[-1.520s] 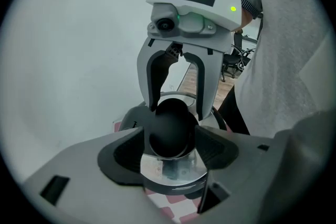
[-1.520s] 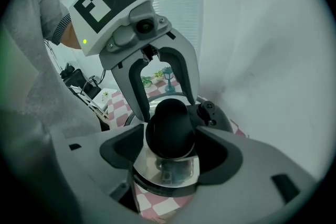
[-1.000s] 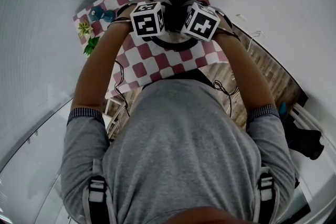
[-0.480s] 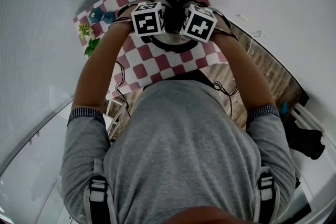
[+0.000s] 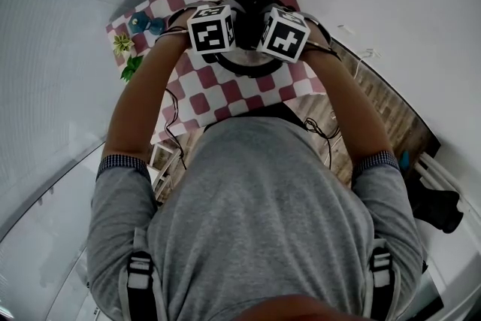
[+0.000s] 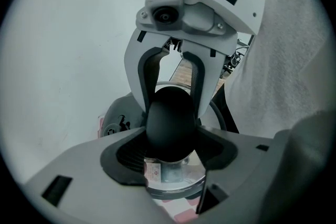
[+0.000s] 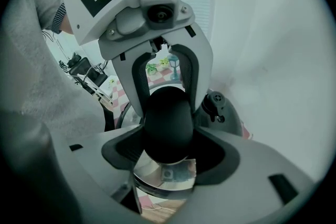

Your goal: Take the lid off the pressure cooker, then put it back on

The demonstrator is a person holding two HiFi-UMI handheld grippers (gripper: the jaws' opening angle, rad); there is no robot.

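Note:
The pressure cooker [image 5: 248,65] stands on a red and white checked cloth [image 5: 225,90], mostly hidden under both marker cubes. Its lid is shiny steel [image 6: 176,178] with a black rounded handle [image 6: 170,113]. My left gripper [image 6: 172,136] has just been closing and its pads now press the handle's sides. My right gripper [image 7: 169,134] faces it from the other side; it has also just been closing and grips the same handle [image 7: 168,110]. A grey domed part with a valve [image 7: 218,105] sits beside the handle.
Small green plant ornaments [image 5: 124,49] and a blue object [image 5: 143,22] sit at the cloth's far left corner. White walls close in on the left and behind. Wooden floor [image 5: 376,101] and cables show to the right of the table.

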